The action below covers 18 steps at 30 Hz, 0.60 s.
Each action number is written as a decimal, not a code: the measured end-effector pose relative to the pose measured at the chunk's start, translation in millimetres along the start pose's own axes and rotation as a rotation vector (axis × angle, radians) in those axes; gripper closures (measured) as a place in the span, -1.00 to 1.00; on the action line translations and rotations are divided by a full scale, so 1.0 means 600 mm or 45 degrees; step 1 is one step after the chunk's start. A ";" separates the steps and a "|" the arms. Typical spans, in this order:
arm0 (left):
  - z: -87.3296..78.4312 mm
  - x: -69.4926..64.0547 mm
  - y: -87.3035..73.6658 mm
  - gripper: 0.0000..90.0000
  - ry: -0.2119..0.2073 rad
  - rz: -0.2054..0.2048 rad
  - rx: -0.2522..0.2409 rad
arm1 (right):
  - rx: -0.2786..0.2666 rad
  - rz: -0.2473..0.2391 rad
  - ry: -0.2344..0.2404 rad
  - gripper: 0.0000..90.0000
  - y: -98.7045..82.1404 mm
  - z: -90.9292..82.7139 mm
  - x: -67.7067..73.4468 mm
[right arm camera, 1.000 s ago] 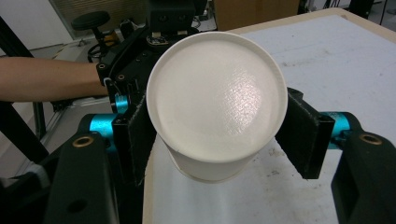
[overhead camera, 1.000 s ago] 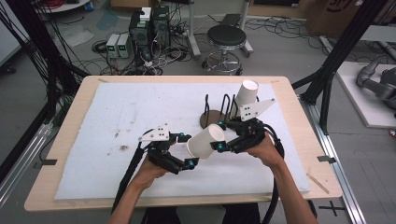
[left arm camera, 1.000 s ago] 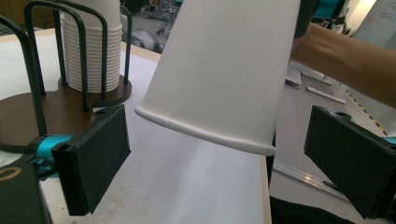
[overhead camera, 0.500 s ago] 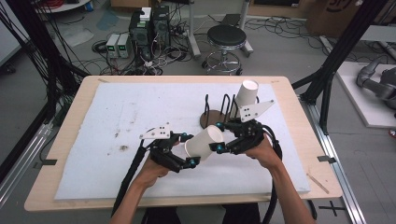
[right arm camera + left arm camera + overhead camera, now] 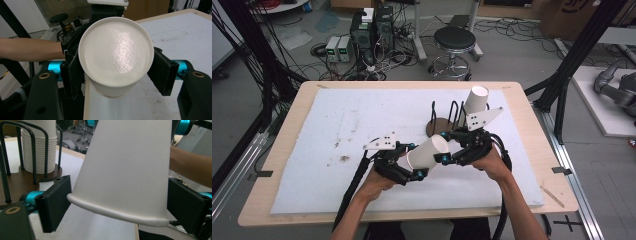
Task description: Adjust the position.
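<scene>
A white paper cup [image 5: 428, 151] lies sideways in the air between both grippers, above the mat's front middle. My right gripper [image 5: 446, 147] is shut on its base end; in the right gripper view the cup's bottom [image 5: 116, 52] faces the camera with a pad [image 5: 72, 72] on each side. My left gripper [image 5: 414, 161] has just been closing its jaws around the rim end. In the left gripper view both pads [image 5: 56, 202] touch the rolled rim of the cup [image 5: 130, 170]. A stack of white cups [image 5: 475, 100] leans in a black wire holder on a round wooden base [image 5: 437, 127].
A white foam mat [image 5: 337, 130] covers most of the wooden table [image 5: 287, 120]. The cup stack [image 5: 38, 150] and holder base [image 5: 22, 180] stand just behind the left gripper. Beyond the table are a stool [image 5: 454, 40] and electronics boxes [image 5: 372, 30] on the floor.
Both hands and the cup keep their places. From above, the left jaws look slightly closer around the cup's rim end.
</scene>
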<state>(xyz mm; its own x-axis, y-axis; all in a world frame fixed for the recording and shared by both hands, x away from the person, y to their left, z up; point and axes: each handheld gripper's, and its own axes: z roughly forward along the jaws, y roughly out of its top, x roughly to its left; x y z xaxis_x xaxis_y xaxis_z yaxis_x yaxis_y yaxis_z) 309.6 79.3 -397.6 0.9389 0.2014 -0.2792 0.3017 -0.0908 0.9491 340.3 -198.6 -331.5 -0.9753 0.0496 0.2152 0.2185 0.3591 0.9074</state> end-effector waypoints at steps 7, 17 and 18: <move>-0.002 -0.001 0.001 -0.60 -0.001 0.007 -0.001 | -0.003 -0.001 0.013 -0.23 0.000 0.001 -0.001; -0.003 -0.001 0.002 -0.55 -0.015 0.020 0.004 | -0.019 0.002 0.030 -0.22 0.001 0.004 -0.004; -0.003 -0.001 0.002 -0.53 -0.013 0.023 0.004 | -0.019 0.004 0.036 -0.22 0.000 0.004 -0.004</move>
<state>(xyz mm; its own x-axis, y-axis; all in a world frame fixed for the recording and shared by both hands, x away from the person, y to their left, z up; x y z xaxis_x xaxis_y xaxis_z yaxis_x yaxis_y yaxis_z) 308.8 81.1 -396.2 0.9457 0.1900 -0.2638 0.2855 -0.0975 0.9534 342.8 -196.7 -332.7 -0.9734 0.0243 0.2278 0.2220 0.3451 0.9119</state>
